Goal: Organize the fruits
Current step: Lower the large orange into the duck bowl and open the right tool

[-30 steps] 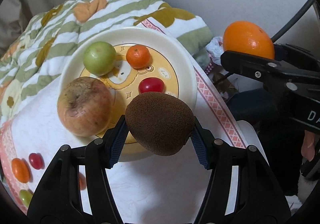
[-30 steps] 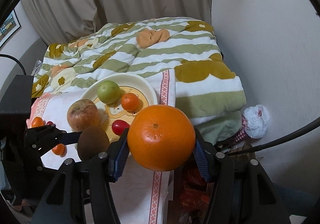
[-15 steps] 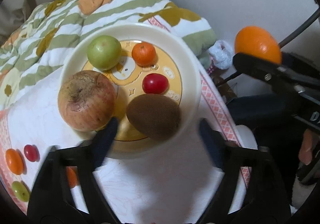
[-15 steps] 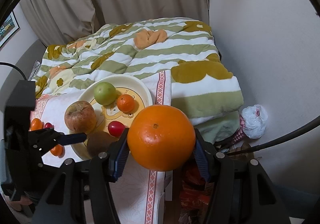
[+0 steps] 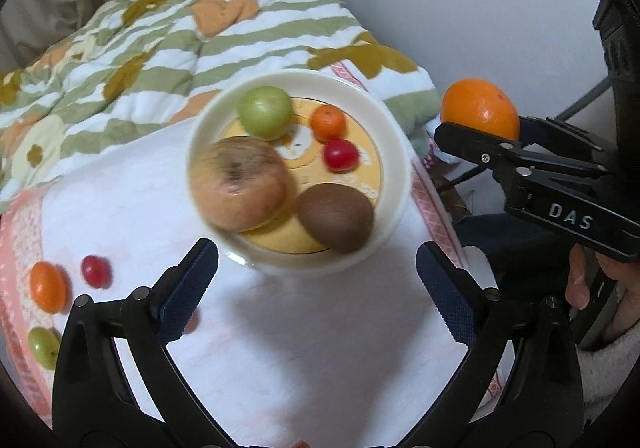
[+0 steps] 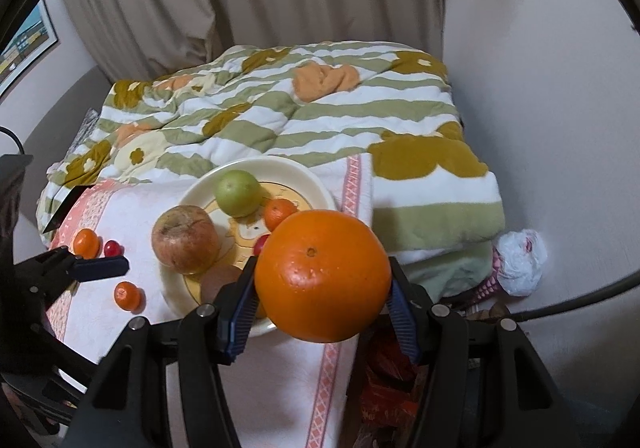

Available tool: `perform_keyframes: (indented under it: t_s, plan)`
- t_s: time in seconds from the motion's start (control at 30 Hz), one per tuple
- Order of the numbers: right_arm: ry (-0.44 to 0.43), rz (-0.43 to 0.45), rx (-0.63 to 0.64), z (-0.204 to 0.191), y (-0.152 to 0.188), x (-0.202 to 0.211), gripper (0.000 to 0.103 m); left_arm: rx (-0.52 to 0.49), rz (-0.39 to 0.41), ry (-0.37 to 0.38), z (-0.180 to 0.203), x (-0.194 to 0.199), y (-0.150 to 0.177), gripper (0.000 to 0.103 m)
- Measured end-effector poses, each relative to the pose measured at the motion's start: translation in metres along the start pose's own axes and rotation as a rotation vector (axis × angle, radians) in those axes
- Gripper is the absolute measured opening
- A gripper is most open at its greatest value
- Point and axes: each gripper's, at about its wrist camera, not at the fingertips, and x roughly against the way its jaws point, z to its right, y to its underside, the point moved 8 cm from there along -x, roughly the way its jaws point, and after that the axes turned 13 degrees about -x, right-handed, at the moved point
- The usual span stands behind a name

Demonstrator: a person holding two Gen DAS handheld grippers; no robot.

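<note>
A cream plate on the white cloth holds a brown kiwi, a blotchy apple, a green fruit, a small mandarin and a red cherry tomato. My left gripper is open and empty, just in front of the plate. My right gripper is shut on a big orange, held right of the plate; the orange also shows in the left wrist view.
Loose small fruits lie on the cloth at the left: an orange one, a red one, a green one and a mandarin. A striped quilt lies behind. The wall is at the right.
My left gripper opened, left the kiwi on the plate and drew back. The right gripper keeps holding the orange, nearly still.
</note>
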Motion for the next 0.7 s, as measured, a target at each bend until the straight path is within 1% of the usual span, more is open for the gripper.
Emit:
perform_keyframes:
  t_s: [0.13, 0.3, 0.53, 0.7]
  plan:
    - [-0.032, -0.03, 0.021, -0.013, 0.001, -0.015, 0.055, 0.028, 0.003, -0.047, -0.016, 0.011, 0.01, 0.103]
    - [-0.039, -0.061, 0.061, -0.026, 0.009, -0.035, 0.055, 0.079, -0.004, -0.087, -0.034, 0.019, 0.028, 0.103]
    - [-0.037, -0.092, 0.046, -0.025, 0.016, -0.061, 0.055, 0.129, -0.021, -0.114, -0.048, 0.02, 0.048, 0.103]
    - [-0.022, -0.09, 0.054, -0.025, 0.019, -0.065, 0.055, 0.151, -0.028, -0.128, -0.053, 0.022, 0.059, 0.103]
